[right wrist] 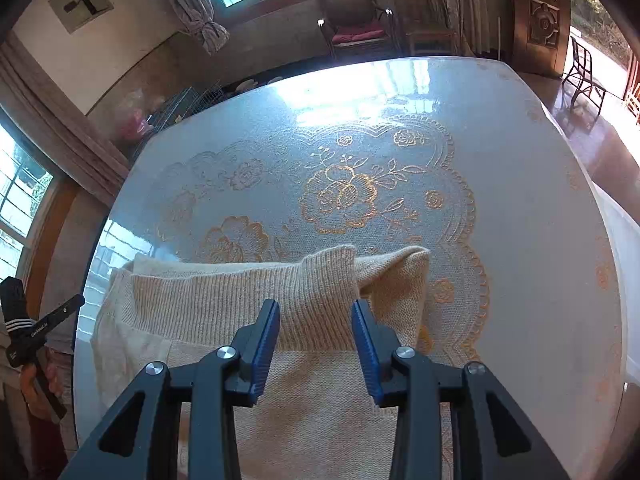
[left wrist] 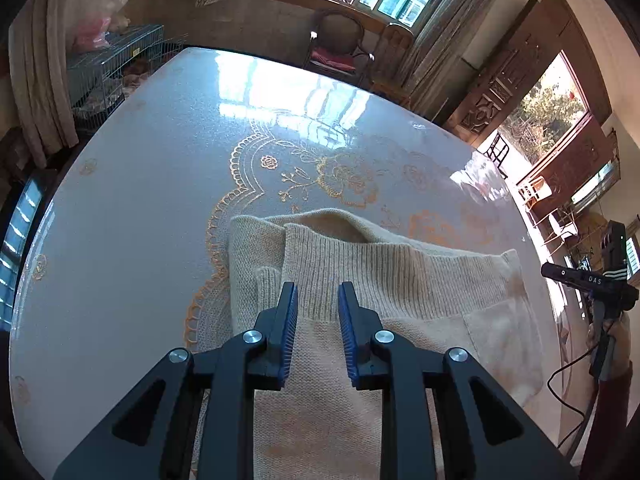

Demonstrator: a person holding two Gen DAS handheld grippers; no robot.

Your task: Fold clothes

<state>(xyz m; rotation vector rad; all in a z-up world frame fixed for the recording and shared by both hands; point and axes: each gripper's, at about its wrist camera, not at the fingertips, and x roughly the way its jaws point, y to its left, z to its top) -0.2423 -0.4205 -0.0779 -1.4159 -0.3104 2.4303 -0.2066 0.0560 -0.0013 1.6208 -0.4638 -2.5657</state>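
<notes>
A cream knitted sweater (left wrist: pixel 360 280) lies folded on the table, its ribbed hem band across the top. My left gripper (left wrist: pixel 318 292) is open and empty, its blue-padded fingers hovering over the ribbed band near the sweater's left side. My right gripper (right wrist: pixel 314 308) is open and empty over the same sweater (right wrist: pixel 240 304), near its right end, where a ribbed flap stands up slightly. The other gripper shows at the edge of each view, at far right (left wrist: pixel 592 280) and at far left (right wrist: pixel 36 328).
The round table (left wrist: pixel 140 208) has a glossy white cover with a gold floral print (right wrist: pixel 340 196). A wire cage (left wrist: pixel 112 60) and a chair (left wrist: pixel 340 48) stand beyond its far edge. A cable (left wrist: pixel 568 384) hangs at the right.
</notes>
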